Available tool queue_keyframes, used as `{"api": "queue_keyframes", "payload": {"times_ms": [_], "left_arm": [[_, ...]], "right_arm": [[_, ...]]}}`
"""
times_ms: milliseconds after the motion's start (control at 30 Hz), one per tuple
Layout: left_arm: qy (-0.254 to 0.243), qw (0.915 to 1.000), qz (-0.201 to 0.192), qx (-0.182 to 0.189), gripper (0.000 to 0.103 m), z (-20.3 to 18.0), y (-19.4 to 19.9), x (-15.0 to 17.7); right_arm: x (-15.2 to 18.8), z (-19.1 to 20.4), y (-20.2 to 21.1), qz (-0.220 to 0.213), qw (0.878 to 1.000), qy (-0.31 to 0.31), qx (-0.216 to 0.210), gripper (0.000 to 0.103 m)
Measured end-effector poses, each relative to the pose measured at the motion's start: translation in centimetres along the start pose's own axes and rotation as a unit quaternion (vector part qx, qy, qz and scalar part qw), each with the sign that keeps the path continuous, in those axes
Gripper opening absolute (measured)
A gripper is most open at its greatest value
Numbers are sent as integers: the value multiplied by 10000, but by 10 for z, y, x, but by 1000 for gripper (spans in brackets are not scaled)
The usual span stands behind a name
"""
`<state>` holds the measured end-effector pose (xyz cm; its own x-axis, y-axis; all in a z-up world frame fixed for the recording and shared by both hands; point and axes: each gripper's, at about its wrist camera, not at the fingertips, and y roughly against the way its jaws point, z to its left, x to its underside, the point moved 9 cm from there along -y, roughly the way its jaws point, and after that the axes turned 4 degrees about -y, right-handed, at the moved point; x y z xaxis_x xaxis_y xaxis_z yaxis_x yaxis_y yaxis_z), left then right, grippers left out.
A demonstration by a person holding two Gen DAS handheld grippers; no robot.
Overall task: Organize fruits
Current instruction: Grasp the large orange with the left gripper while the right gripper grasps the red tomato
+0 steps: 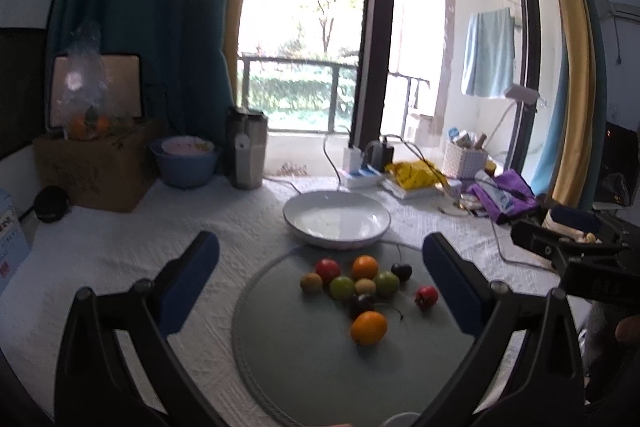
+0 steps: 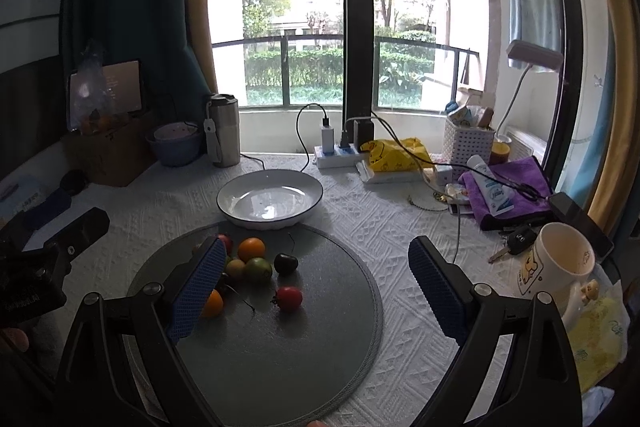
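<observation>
Several small fruits lie on a round grey mat [image 1: 304,359] [image 2: 280,347]: an orange kumquat [image 1: 368,327] nearest, a red cherry tomato [image 1: 426,297] [image 2: 289,297], a dark cherry [image 1: 401,271] [image 2: 285,263], green and yellow fruits [image 1: 342,287] [image 2: 258,268] and another orange one [image 1: 365,266] [image 2: 251,249]. An empty white plate [image 1: 372,227] [image 2: 240,215] stands just behind the mat. My left gripper [image 1: 320,255] is open and empty, above the fruits. My right gripper [image 2: 316,259] is open and empty over the mat; its left finger hides part of the cluster.
A white mug [image 2: 556,267], keys [image 2: 516,245], a purple cloth [image 2: 516,187] and a white basket [image 2: 466,145] crowd the right side. A power strip [image 2: 340,153] with cables lies behind the plate. A steel flask [image 2: 224,131], a blue bowl [image 1: 186,163] and a cardboard box [image 1: 96,167] stand at the back left.
</observation>
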<state>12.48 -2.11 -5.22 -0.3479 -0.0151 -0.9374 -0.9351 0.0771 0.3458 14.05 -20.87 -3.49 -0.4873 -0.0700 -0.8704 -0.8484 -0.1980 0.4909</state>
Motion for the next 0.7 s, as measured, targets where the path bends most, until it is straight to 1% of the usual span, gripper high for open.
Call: {"api": "queue_keyframes", "payload": {"times_ms": [33,167,233,333,400,467,533,600,667,700], "left_arm": [[-23,10000,77,11,102,-1,-4,3],[-113,9981,586,143,102,-11,-31,22],[-179,9961,839,190,102,-17,-45,33],[-226,9927,1148,291,102,-23,-61,46],[-267,9905,1303,339,101,-28,-69,54],[-321,9879,1464,396,95,-34,-77,62],[-373,9846,1649,439,91,-38,-84,69],[-400,9814,1815,470,87,-41,-89,77],[-394,9781,1977,524,77,-43,-94,84],[-383,9763,2057,553,75,-43,-96,87]], "right_arm": [[2,-1,-4,61,10000,-11,-15,94],[13,-4,-23,312,9994,-62,-106,93],[20,-6,-36,468,9988,-74,-153,87],[30,-7,-53,715,9971,-96,-239,83],[35,-7,-63,827,9961,-93,-290,82],[42,-6,-73,974,9944,-113,-388,80],[49,-4,-81,1109,9925,-117,-500,75],[55,-2,-89,1223,9906,-108,-595,73],[62,2,-96,1357,9882,-101,-706,69],[65,3,-100,1428,9868,-96,-764,65]]}}
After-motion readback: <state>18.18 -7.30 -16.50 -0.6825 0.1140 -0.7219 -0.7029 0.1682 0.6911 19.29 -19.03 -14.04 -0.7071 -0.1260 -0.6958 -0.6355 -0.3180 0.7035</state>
